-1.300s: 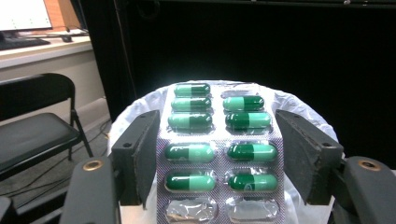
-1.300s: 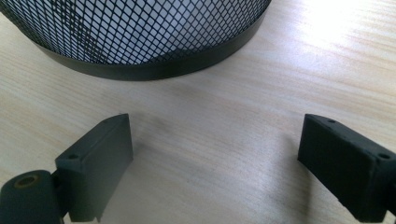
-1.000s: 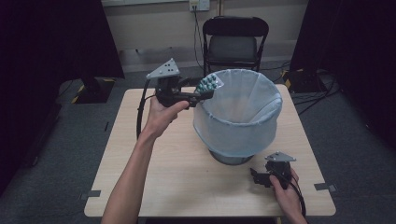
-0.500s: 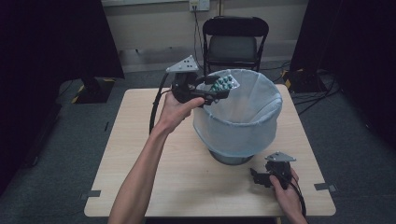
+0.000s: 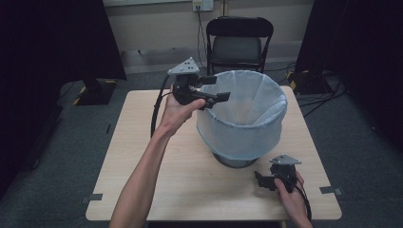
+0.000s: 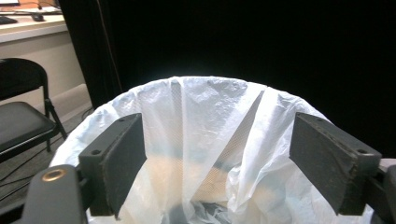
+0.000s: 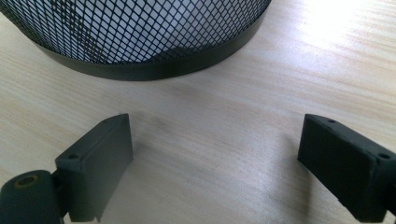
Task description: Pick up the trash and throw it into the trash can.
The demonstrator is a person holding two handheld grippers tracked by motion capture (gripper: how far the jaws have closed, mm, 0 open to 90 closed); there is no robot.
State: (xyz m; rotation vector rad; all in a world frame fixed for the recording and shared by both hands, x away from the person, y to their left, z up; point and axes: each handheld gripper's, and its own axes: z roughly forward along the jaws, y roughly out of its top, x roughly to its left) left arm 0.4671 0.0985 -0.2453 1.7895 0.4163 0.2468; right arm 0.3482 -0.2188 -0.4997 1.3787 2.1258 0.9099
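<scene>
With the left gripper wide open and empty over the bin, draw it straight back clear of the liner, while the right gripper, equally open and empty, rests on the table.

Right gripper fingers spread wide, low over wooden table, black mesh basket base near

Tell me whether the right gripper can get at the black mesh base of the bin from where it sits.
Probably yes. The right gripper rests open on the pale wooden table, facing the black mesh bin base, with bare tabletop between them.
</scene>
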